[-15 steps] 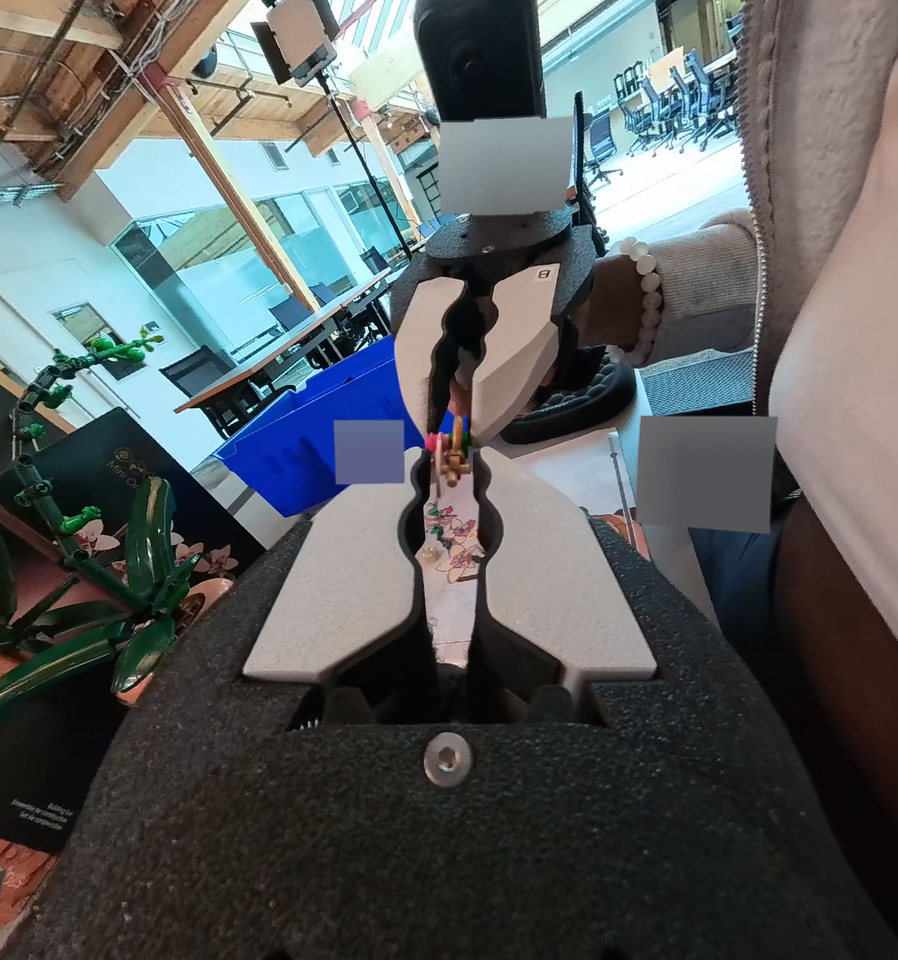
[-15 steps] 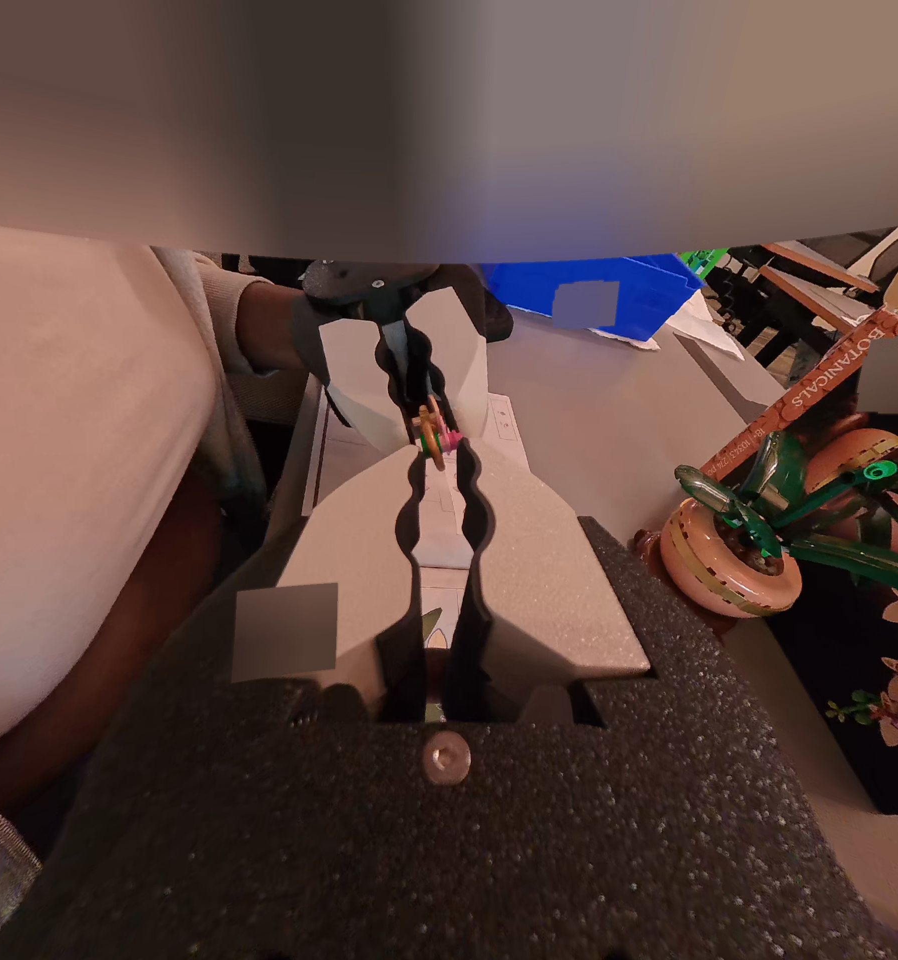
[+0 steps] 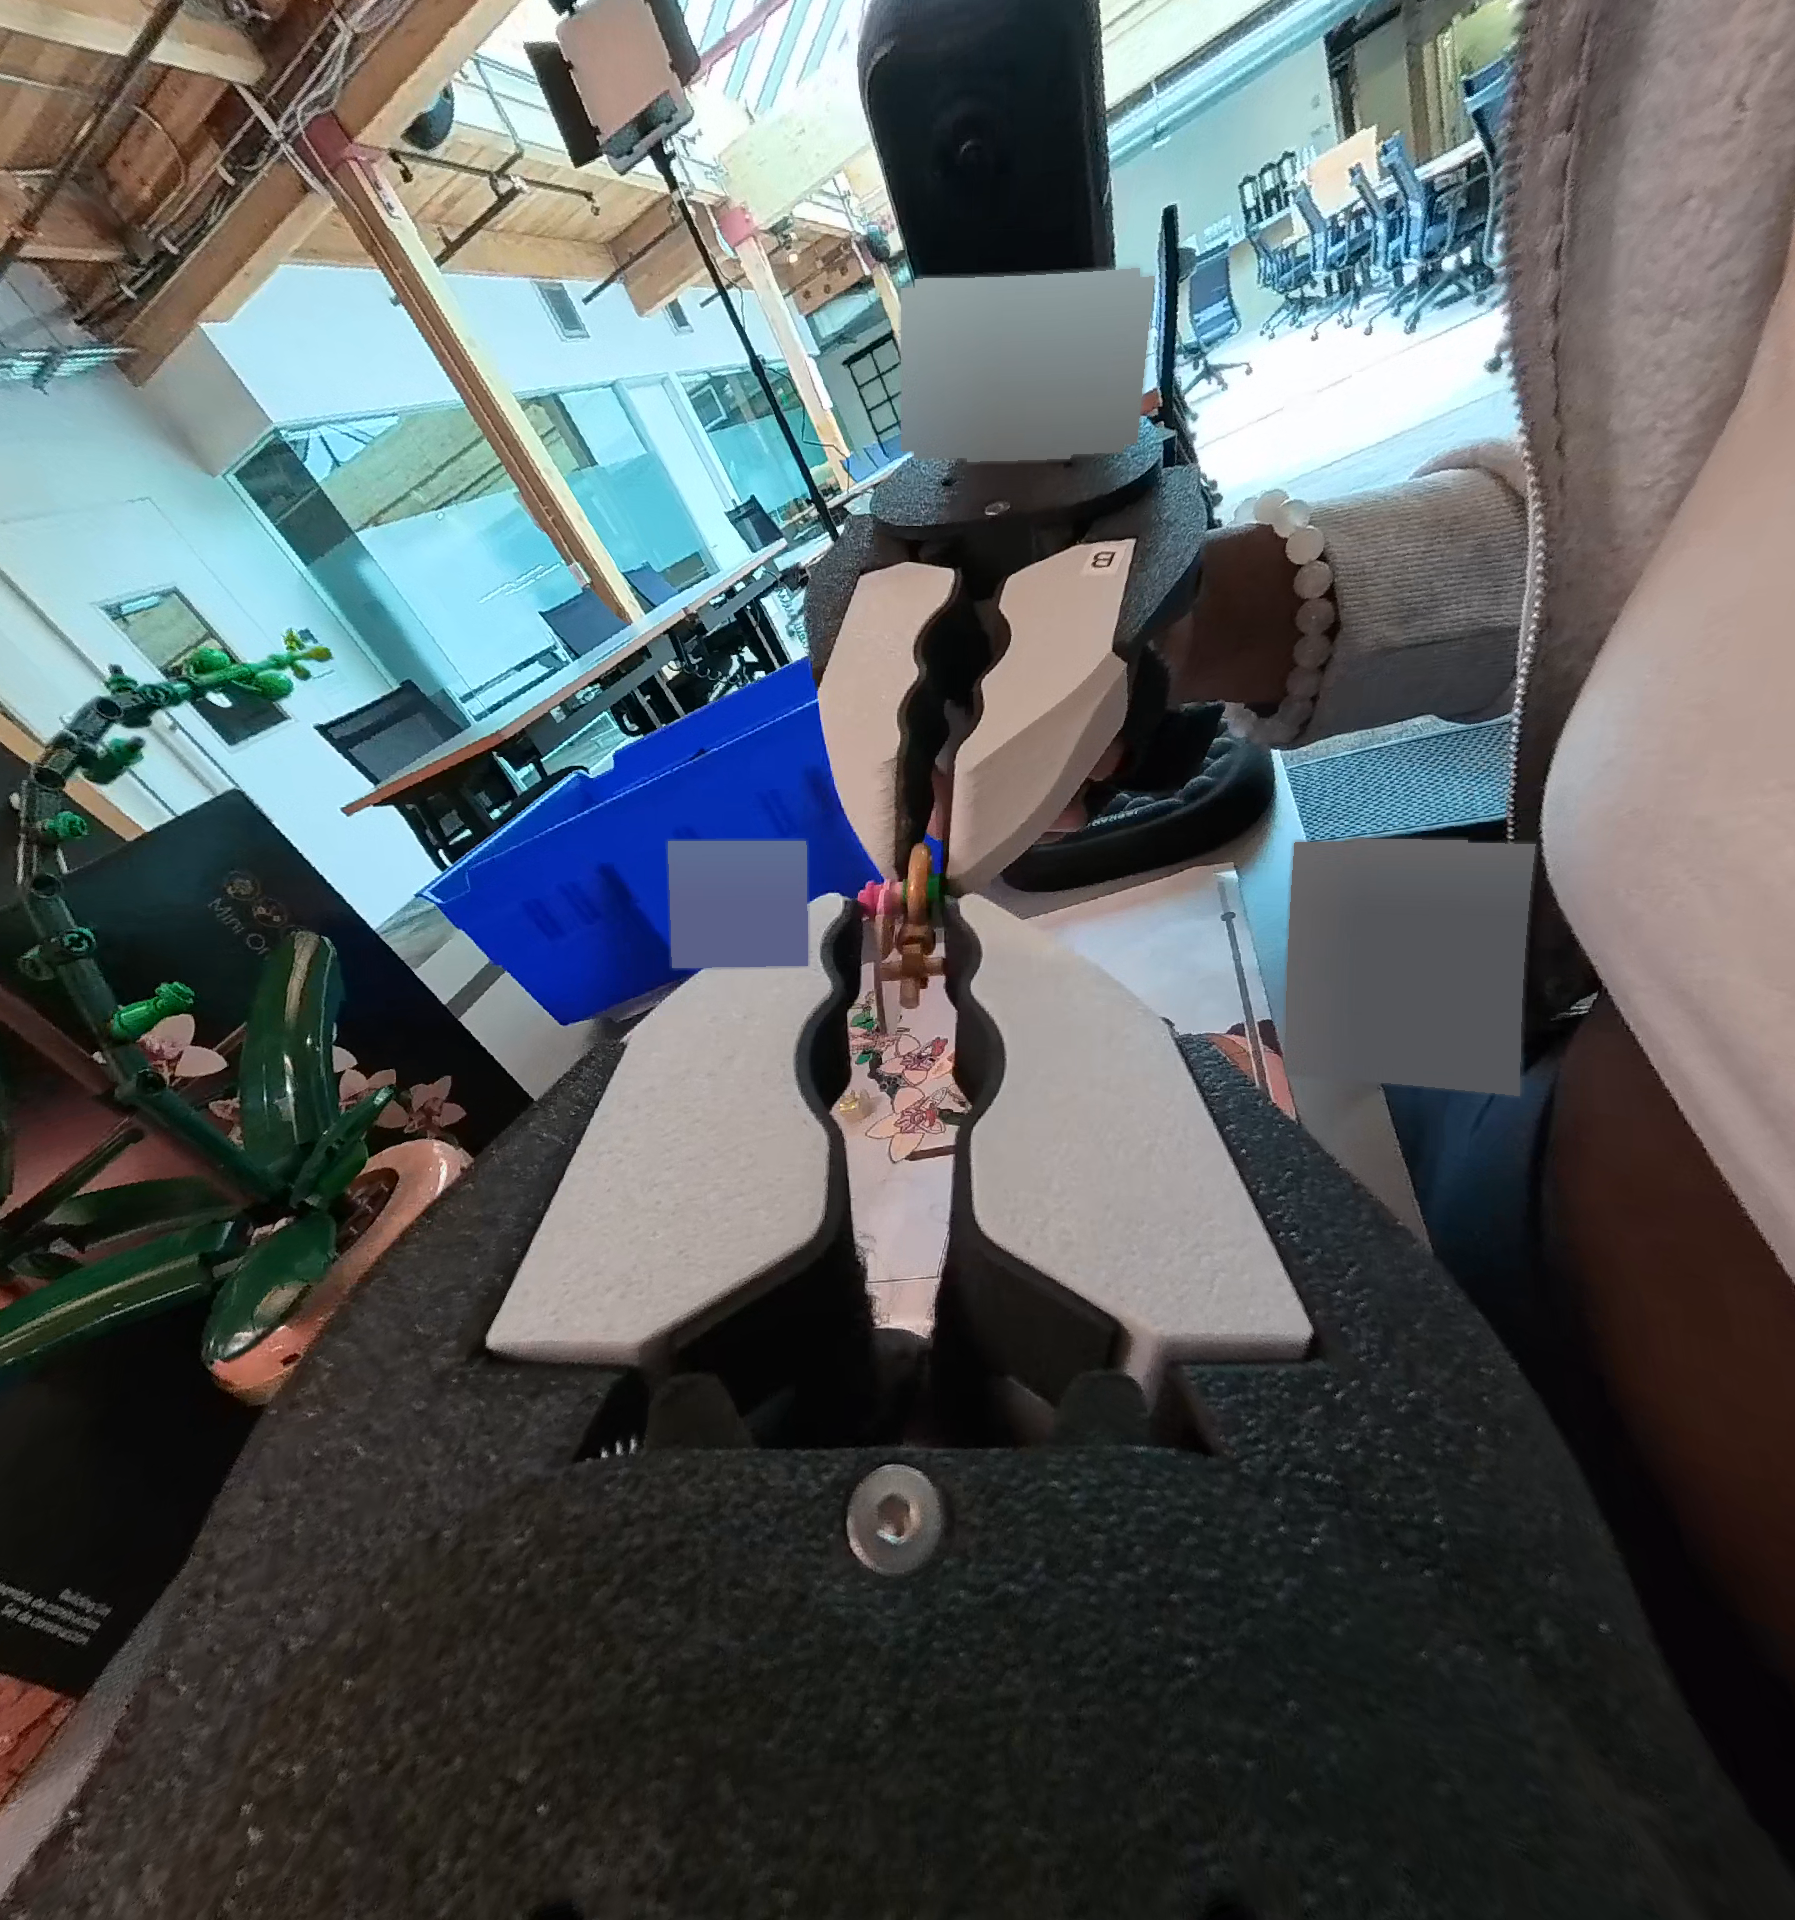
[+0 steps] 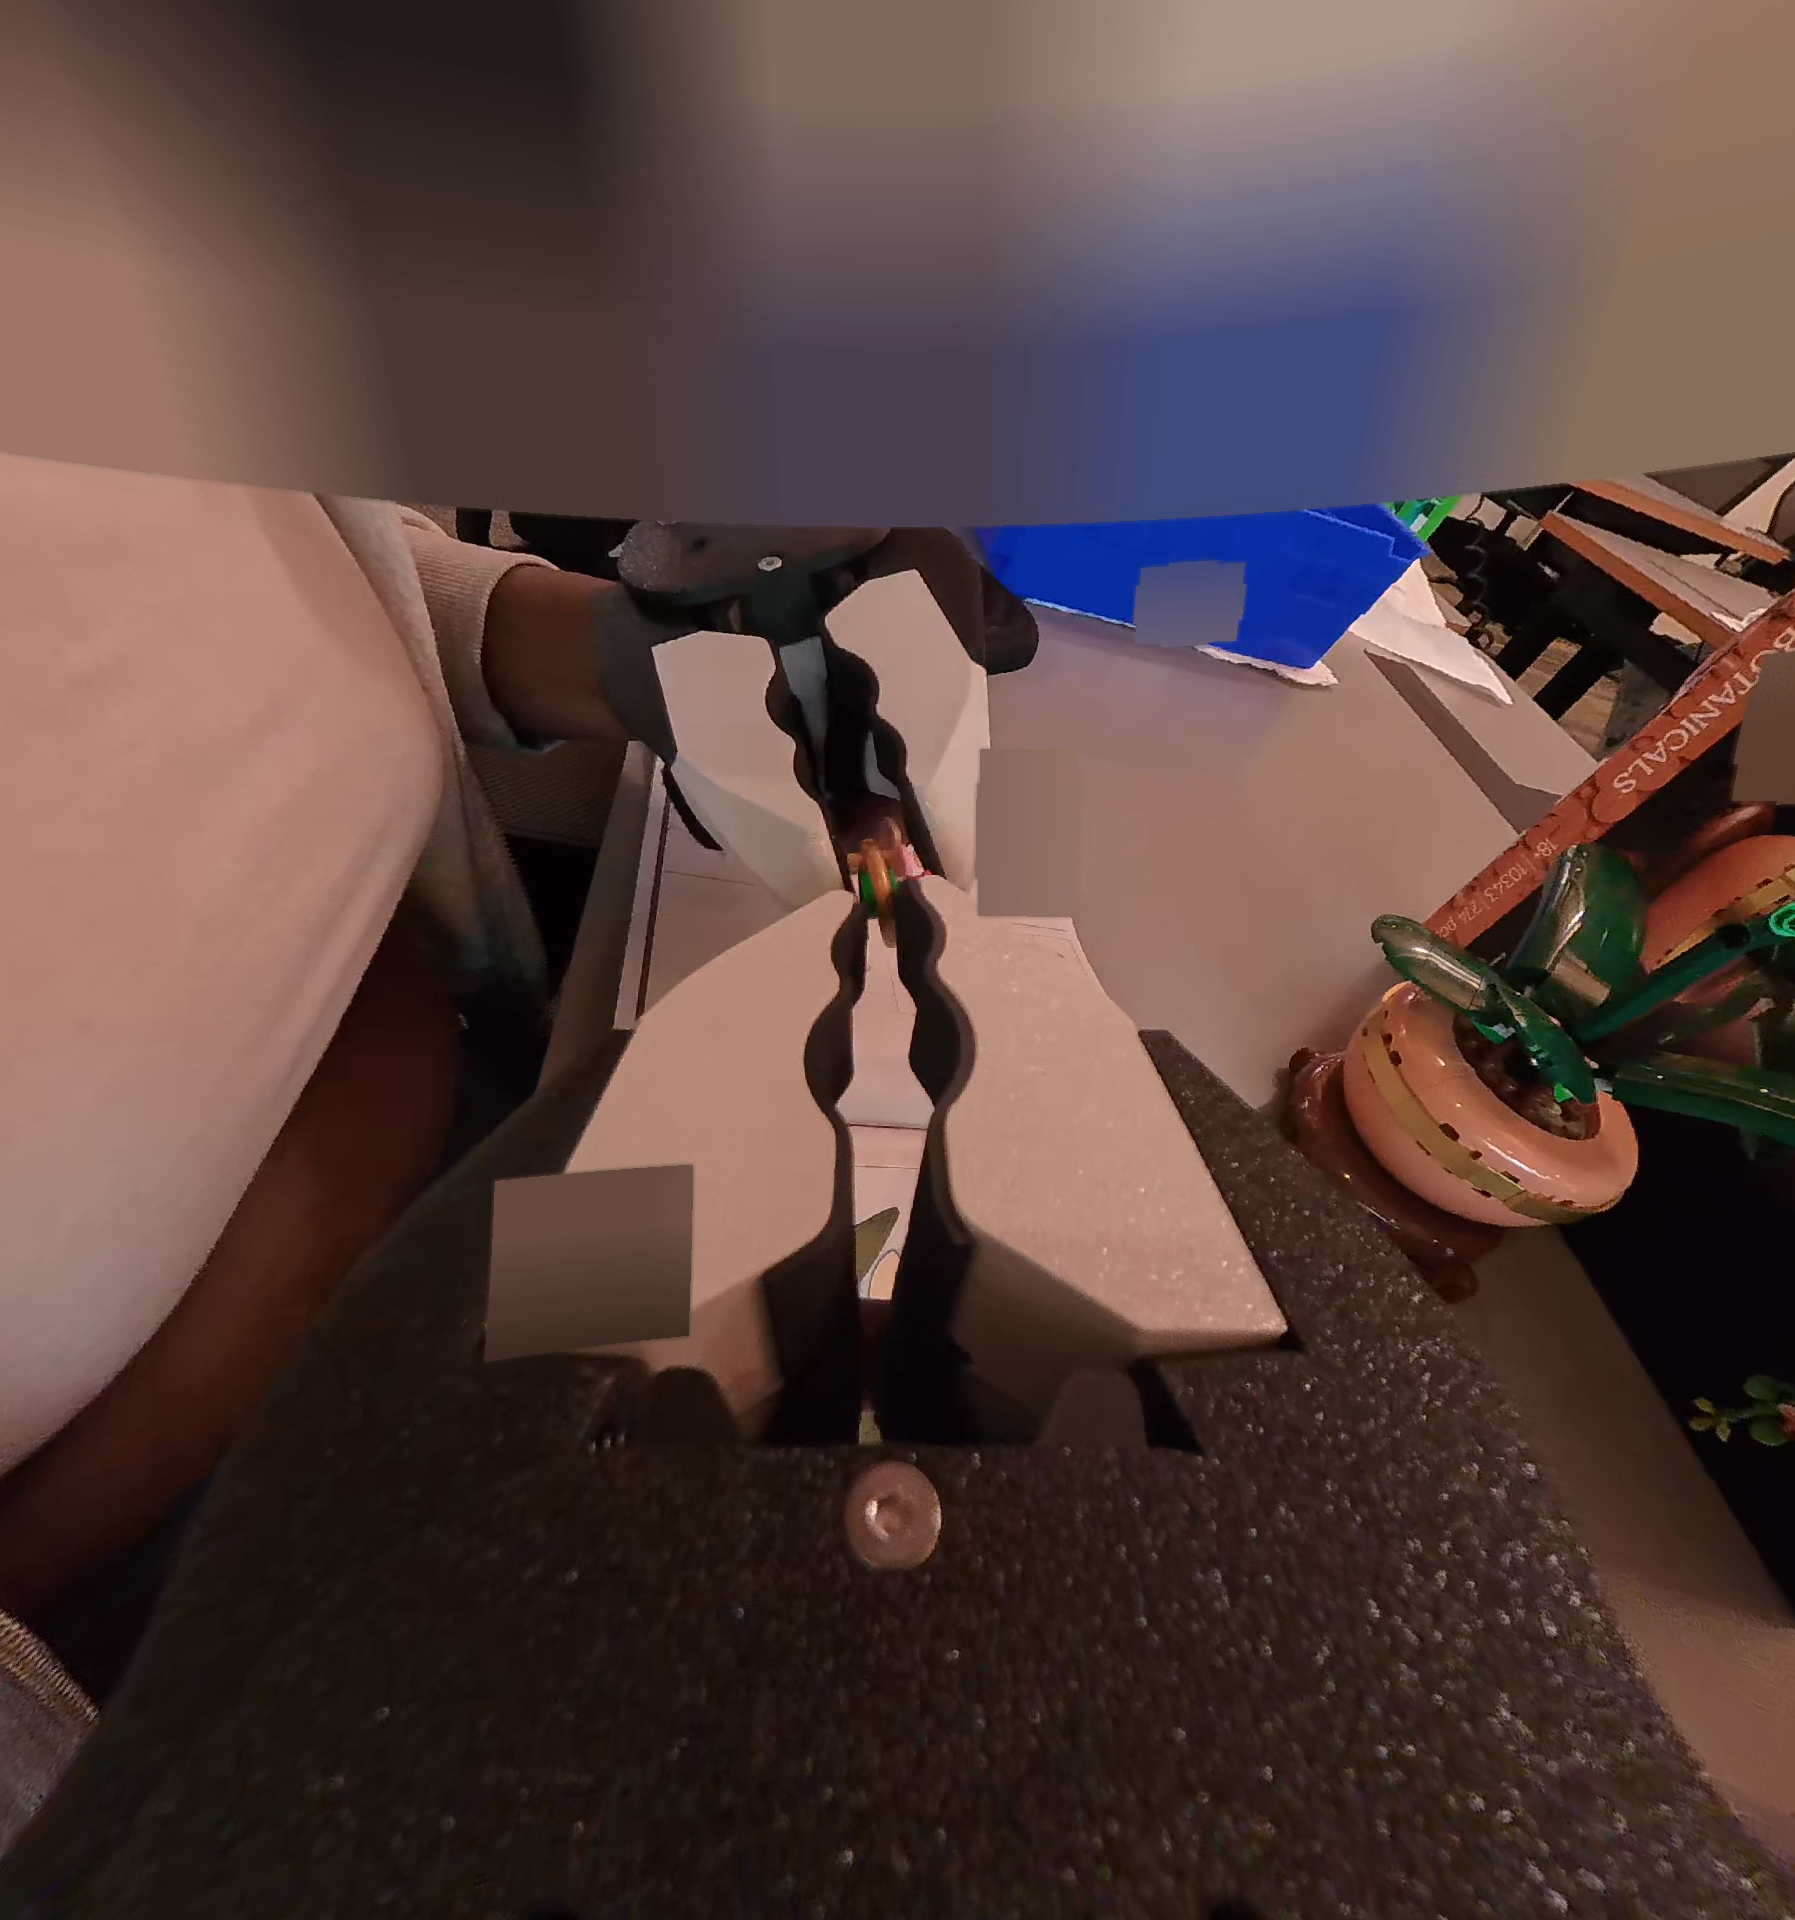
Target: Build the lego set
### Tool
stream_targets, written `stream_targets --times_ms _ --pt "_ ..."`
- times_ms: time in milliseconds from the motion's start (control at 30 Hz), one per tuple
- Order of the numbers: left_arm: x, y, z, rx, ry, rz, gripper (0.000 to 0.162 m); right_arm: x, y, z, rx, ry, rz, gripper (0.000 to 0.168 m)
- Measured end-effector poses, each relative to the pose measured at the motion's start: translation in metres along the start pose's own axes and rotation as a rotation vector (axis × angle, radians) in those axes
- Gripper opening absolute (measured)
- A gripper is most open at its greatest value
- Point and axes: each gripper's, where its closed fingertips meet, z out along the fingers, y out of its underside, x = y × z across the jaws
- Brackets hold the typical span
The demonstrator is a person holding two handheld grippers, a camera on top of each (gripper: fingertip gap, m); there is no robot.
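Behind the white tabletop [image 4: 1163, 883] stand a blue plastic bin [image 3: 644, 883] and the half-built green lego orchid in its pink brick pot [image 4: 1485, 1112]. Compared with half a second ago, the two tips are now closer, tip against tip. The left gripper [image 3: 898, 920] is nearly closed on a small tan and pink lego stem piece [image 3: 912, 951], and the right gripper [image 4: 882, 904] pinches a small gold and green ring piece [image 4: 877, 883]. I judge that the two pieces are being pressed together above the printed instruction booklet [image 3: 908, 1101].
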Motion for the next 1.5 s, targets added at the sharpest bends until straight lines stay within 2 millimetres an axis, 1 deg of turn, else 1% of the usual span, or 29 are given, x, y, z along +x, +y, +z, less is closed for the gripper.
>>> stream_targets --times_ms 167,333,467,600,667,833,967,1067,1167,1267,1367,1500 --pt "0.000 0.001 0.000 -0.001 0.001 0.003 0.014 0.000 0.001 0.000 0.004 -0.009 0.000 0.005" --pt "0.000 0.004 0.002 -0.038 -0.006 0.064 0.014 0.003 0.005 -0.002 -0.014 0.002 0.006 0.010" --pt "0.003 0.006 0.003 -0.060 0.002 0.095 0.014 -0.002 0.008 -0.002 -0.046 -0.014 -0.042 0.005" --pt "0.004 0.011 0.004 -0.082 0.001 0.118 0.014 -0.002 0.014 -0.001 -0.080 -0.012 -0.066 0.005" --pt "0.005 0.015 0.005 -0.100 -0.011 0.143 0.014 -0.002 0.020 -0.002 -0.098 -0.011 -0.074 0.005" --pt "0.015 0.032 0.008 -0.194 -0.052 0.263 0.014 -0.009 0.041 -0.001 -0.154 -0.010 -0.097 0.005" --pt "0.018 0.041 0.007 -0.205 -0.065 0.256 0.014 -0.009 0.049 0.002 -0.167 -0.008 -0.044 0.005" --pt "0.015 0.037 0.006 -0.162 -0.096 0.219 0.014 -0.005 0.054 0.002 -0.166 0.024 0.022 0.010" --pt "0.008 0.034 0.000 -0.125 -0.139 0.180 0.014 0.005 0.056 0.000 -0.112 0.091 0.156 0.013" --pt "0.003 0.027 -0.006 -0.068 -0.160 0.125 0.014 0.010 0.064 -0.002 -0.088 0.149 0.270 0.018" --pt "-0.001 0.023 -0.009 -0.036 -0.160 0.081 0.014 0.012 0.068 -0.001 -0.097 0.181 0.265 0.020" --pt "-0.001 0.023 -0.009 -0.040 -0.159 0.083 0.014 0.018 0.069 -0.001 -0.092 0.197 0.302 0.016"
